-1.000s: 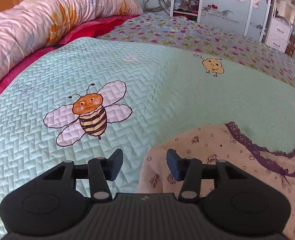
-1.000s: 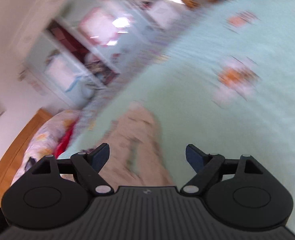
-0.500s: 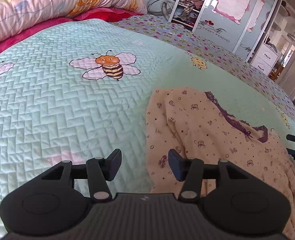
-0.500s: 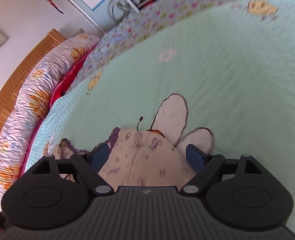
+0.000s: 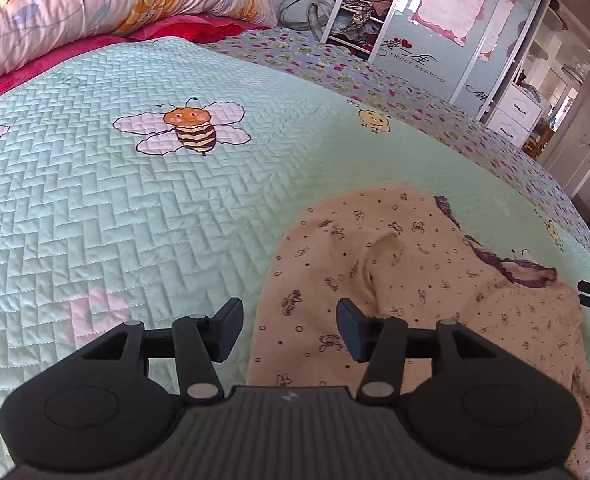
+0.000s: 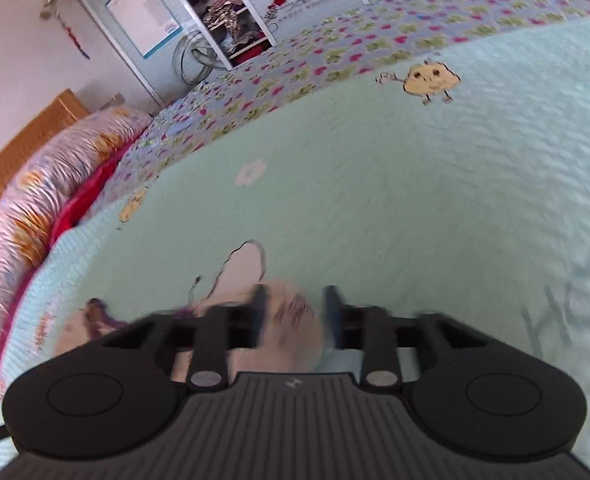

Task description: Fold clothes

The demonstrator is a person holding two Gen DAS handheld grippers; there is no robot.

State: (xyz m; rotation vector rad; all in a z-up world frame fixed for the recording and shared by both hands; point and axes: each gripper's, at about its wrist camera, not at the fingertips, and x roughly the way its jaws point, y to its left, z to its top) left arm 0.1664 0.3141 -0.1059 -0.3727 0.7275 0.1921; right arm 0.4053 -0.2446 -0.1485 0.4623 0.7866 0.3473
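**Mint quilt, one garment, two grippers**

Mint-green quilt (image 5: 143, 216) covers the bed, with two stitched bees in the left view, one whole and one cut off at the left edge. One cream printed garment (image 5: 423, 280) lies near right. Left gripper (image 5: 289, 330) hovers at its edge, fingers apart. Right gripper (image 6: 295, 316), blurred, straddles cloth with narrowed fingers; grip unclear.

The left wrist view sits low behind the left gripper (image 5: 289, 330), looking across a mint quilt (image 5: 135, 216) toward a wardrobe (image 5: 435, 32). The right wrist view rides behind the right gripper (image 6: 295, 314), close over the same quilt and partly blurred, facing that wardrobe. Both share the cream garment (image 5: 435, 280) and the floral pillow (image 5: 95, 0).
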